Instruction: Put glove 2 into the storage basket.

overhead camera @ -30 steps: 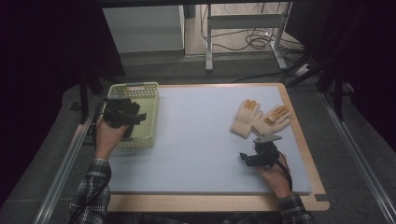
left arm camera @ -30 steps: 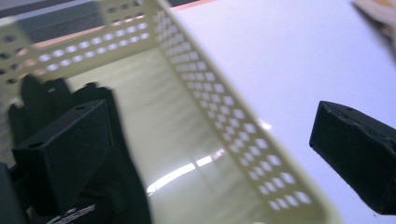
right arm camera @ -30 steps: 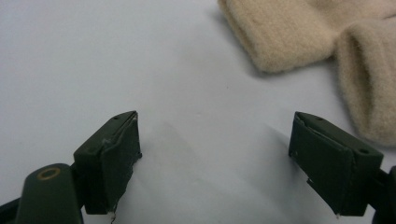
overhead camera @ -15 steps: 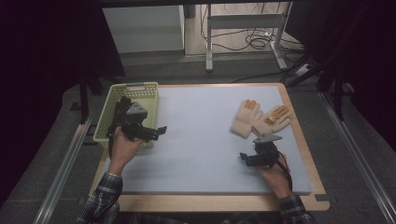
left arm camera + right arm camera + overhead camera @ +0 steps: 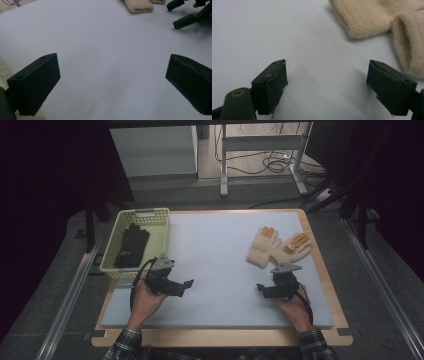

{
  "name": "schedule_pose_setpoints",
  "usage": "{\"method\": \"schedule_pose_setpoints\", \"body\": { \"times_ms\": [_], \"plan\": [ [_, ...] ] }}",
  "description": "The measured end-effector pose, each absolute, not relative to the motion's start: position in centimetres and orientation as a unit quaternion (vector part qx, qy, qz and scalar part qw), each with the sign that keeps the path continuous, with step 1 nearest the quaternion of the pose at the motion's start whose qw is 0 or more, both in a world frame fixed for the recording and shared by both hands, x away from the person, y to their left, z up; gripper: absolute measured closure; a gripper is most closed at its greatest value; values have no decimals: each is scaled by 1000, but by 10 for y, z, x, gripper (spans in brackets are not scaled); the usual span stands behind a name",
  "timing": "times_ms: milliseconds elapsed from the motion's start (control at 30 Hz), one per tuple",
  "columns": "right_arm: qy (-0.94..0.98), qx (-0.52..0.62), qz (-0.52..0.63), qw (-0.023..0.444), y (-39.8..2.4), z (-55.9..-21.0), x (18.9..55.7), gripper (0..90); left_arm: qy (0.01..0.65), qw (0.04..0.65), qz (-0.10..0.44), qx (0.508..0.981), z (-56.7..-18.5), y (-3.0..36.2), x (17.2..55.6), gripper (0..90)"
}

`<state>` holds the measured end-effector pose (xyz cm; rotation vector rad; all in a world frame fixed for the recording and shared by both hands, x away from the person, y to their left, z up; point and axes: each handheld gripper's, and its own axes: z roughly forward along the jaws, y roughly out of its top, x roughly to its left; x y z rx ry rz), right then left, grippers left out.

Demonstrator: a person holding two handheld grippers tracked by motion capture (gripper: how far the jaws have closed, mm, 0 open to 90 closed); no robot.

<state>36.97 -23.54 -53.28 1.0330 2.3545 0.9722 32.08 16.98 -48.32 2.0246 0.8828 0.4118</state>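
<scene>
The left hand-held gripper (image 5: 186, 285) is hovering over the pale mat (image 5: 220, 265) at the table's (image 5: 320, 270) near left, its jaws spread wide with nothing between them; in its own view (image 5: 112, 82) bare mat is lying in the gap. The right hand-held gripper (image 5: 261, 289) is sitting low at the near right, also released, its jaws standing well apart over bare mat (image 5: 327, 85). Just beyond it, two beige knitted gloves (image 5: 279, 245) with orange fingertips are lying side by side and touching, cuffs pointing toward the person; the cuffs (image 5: 372, 20) are showing just ahead of the right jaws. At the far left edge, a pale yellow-green basket (image 5: 111, 251) is holding a pair of black gloves (image 5: 131, 245).
</scene>
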Motion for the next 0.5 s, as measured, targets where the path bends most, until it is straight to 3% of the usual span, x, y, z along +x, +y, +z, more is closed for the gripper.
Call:
{"method": "schedule_pose_setpoints", "body": {
  "times_ms": [500],
  "plan": [
    [840,370,348,192,-236,-533,370,161,378,374,164,831,-536,170,307,0]
  ]
}}
